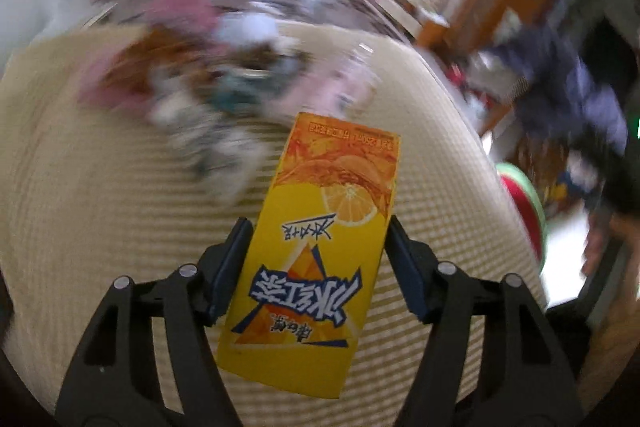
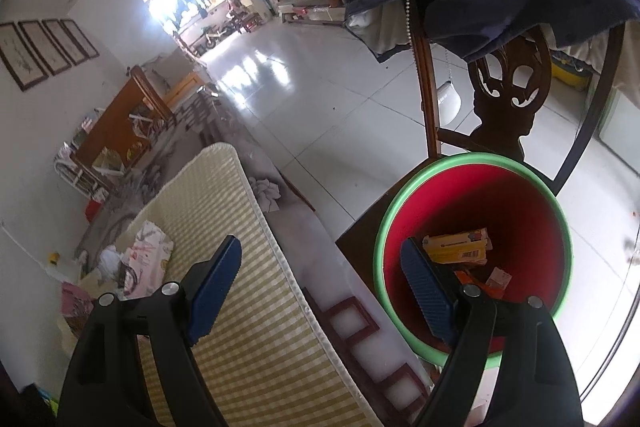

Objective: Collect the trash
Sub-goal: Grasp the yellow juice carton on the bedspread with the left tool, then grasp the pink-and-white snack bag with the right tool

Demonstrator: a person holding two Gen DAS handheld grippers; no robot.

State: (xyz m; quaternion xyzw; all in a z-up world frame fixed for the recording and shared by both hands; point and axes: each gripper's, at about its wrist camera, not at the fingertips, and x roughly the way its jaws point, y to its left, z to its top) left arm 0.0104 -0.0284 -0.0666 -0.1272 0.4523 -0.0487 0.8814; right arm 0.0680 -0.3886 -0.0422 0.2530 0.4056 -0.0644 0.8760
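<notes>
Striped mat (image 1: 100, 227), left gripper (image 1: 318, 247) clamping carton (image 1: 316, 247), right gripper (image 2: 324, 291) spread.

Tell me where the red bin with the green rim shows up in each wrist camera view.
Left wrist: the red bin is a blurred sliver at the right edge, past the mat.
Right wrist: lower right, beside the table, seen from above with trash inside, partly behind the open right gripper.
Shared landmark: the checked yellow mat.

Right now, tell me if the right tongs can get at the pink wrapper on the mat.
Probably yes. The right tongs are open and empty, and the pink wrapper lies uncovered on the striped mat to their left, with nothing between them.
</notes>
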